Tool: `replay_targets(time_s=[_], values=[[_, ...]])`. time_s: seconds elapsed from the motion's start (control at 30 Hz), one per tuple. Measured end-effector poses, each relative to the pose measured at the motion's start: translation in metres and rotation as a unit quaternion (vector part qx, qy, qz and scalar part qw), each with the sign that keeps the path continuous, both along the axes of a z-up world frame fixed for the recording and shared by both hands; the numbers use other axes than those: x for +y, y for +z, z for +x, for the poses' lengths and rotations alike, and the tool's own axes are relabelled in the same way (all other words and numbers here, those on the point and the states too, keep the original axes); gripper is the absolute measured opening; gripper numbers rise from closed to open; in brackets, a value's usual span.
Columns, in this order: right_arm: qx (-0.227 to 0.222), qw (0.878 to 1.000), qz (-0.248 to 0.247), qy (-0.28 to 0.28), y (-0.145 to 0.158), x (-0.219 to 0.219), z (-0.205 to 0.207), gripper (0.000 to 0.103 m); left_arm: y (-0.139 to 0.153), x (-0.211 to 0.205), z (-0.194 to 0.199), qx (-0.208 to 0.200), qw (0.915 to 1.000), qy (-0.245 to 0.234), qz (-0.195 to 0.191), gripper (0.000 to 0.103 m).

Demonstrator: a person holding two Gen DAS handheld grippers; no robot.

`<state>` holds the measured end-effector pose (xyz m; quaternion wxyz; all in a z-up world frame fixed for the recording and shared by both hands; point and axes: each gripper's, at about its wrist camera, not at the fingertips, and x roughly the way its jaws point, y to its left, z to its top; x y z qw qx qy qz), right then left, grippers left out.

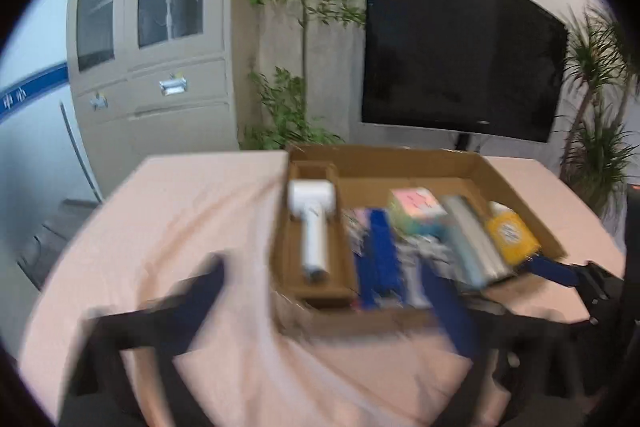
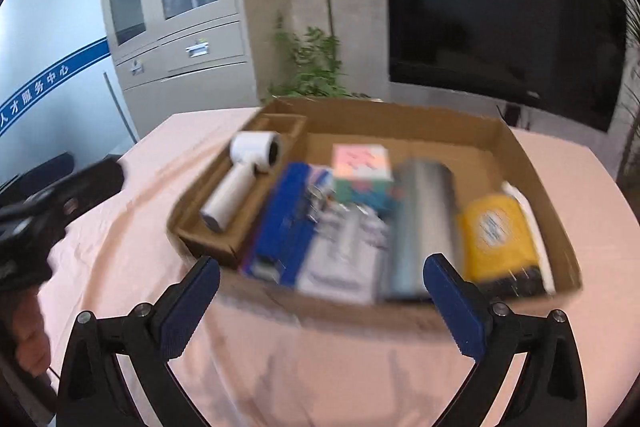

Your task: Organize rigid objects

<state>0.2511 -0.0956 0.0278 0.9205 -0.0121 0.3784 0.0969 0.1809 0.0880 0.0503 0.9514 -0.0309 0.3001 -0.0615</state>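
On the pink tablecloth [image 2: 168,163] the cardboard tray [image 2: 404,125] holds a white handheld device [image 2: 244,183] in its left compartment and a blue box [image 2: 284,223], a grey cylinder [image 2: 424,219] and a yellow pack [image 2: 496,235] beside it, while the 2 grippers, left gripper [image 1: 332,307] and right gripper [image 2: 322,301], stand spread before it with nothing between their fingers.

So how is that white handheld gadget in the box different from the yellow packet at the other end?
The white handheld device is a round head on a long handle; the yellow packet is flat and blocky. The device lies alone in its own narrow cardboard compartment at the left; the packet sits in the main section at the right, next to a grey cylinder. The device is plain; the packet bears a round label. Both lie inside the same cardboard box.
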Motion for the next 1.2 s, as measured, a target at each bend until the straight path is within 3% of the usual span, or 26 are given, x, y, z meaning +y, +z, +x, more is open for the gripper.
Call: replay_targets(time_s=[0.03,0.07,0.1,0.13,0.17,0.2,0.23,0.27,0.3,0.33,0.73,1.2], values=[[-0.002,1.000,-0.005,-0.008,-0.002,-0.008,-0.009,0.080,-0.007,-0.006,0.001,0.033,0.9993,-0.013,-0.006,0.008],[0.003,1.000,-0.018,-0.021,-0.005,-0.017,-0.016,0.040,-0.013,-0.009,-0.001,0.053,0.9984,-0.013,-0.013,0.002],[0.006,0.999,-0.020,-0.029,-0.004,-0.026,-0.025,0.020,-0.019,-0.015,-0.007,0.055,0.9982,-0.012,-0.019,0.002],[0.006,0.999,-0.016,-0.034,-0.003,-0.034,-0.032,0.021,-0.019,-0.020,-0.010,0.050,0.9985,-0.014,-0.017,0.002],[0.001,0.999,-0.016,-0.038,-0.001,-0.041,-0.039,0.023,-0.021,-0.028,-0.015,0.048,0.9988,0.002,0.005,0.015],[-0.006,0.999,-0.020,-0.041,0.001,-0.047,-0.045,0.046,-0.021,-0.034,-0.017,0.051,0.9979,0.026,0.028,0.056],[-0.012,0.999,-0.020,-0.043,0.002,-0.053,-0.050,0.069,-0.021,-0.038,-0.020,0.047,0.9970,0.046,0.040,0.078],[-0.027,0.998,-0.017,-0.048,0.005,-0.060,-0.057,0.102,-0.020,-0.043,-0.024,0.034,0.9972,0.053,0.040,0.096],[-0.043,0.997,-0.019,-0.057,0.008,-0.068,-0.067,0.103,-0.014,-0.046,-0.036,-0.003,0.9980,0.054,0.031,0.097],[-0.051,0.996,-0.028,-0.064,0.009,-0.075,-0.073,0.103,-0.010,-0.048,-0.042,-0.013,0.9982,0.053,0.026,0.097],[-0.053,0.995,-0.024,-0.075,0.026,-0.104,-0.099,0.103,-0.002,-0.093,-0.047,0.007,0.9986,0.039,0.035,0.097],[-0.042,0.995,-0.036,-0.085,0.019,-0.105,-0.092,0.103,-0.013,-0.090,-0.028,0.030,0.9986,0.040,0.017,0.097]])
